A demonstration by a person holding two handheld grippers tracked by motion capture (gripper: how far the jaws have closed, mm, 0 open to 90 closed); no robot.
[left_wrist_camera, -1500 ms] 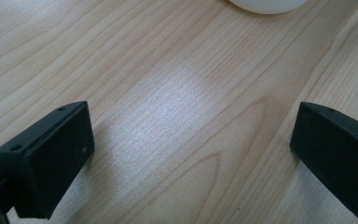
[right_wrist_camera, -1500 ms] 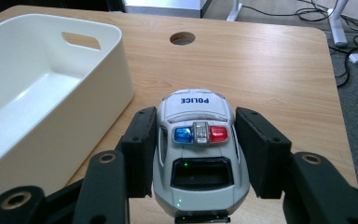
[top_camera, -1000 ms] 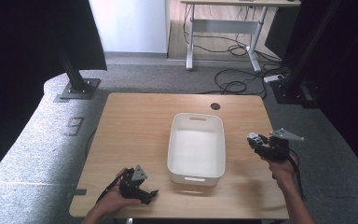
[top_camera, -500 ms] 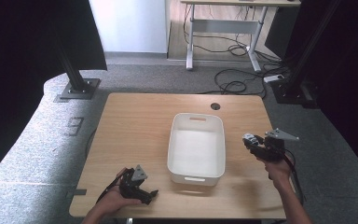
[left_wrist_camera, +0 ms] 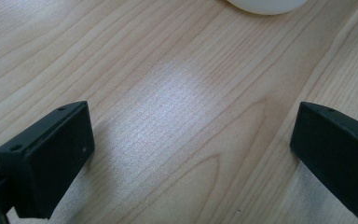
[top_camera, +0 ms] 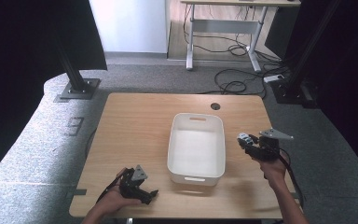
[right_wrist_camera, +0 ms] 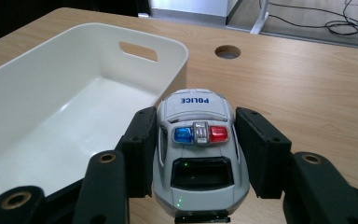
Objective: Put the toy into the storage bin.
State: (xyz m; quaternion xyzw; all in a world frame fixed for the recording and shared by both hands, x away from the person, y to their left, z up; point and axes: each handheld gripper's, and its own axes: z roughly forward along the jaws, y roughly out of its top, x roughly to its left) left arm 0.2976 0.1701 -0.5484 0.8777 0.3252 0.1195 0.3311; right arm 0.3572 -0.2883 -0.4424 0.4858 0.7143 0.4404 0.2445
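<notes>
**Toy police car: held at the bin's right wall, grip sound**

The toy police car (right_wrist_camera: pixel 197 149) sits in the lower centre of the right gripper view, clamped between the two black jaws of the right gripper (right_wrist_camera: pixel 197 154). In the high view the same car (top_camera: pixel 244 139) shows right of centre, just beside the right wall of the white plastic bin (top_camera: pixel 196 122) and not yet over its opening.

Grip: the jaws press on the car's two flanks, one pad on each door line, with the light bar and "POLICE" lettering facing up between them. The roof and bonnet are free. The car sits level, nose pointing away from the camera.

Handling, as judged: a small moulded plastic shell, light and stiff. The flanks are the correct place to hold, being the flattest and most nearly parallel faces. The glossy curved body is likely slippery, so a hold higher on the roof curve could squeeze it out. The wheels probably roll, so it may creep if set down on the tilt. The light bar looks like the part most easily damaged; keep pads off it.

The left gripper (top_camera: pixel 137 184) rests at the lower left of the high view, on the wooden table (top_camera: pixel 135 126). In its own view the jaws stand wide apart with bare wood between them, holding nothing.

The bin interior appears empty.
</notes>
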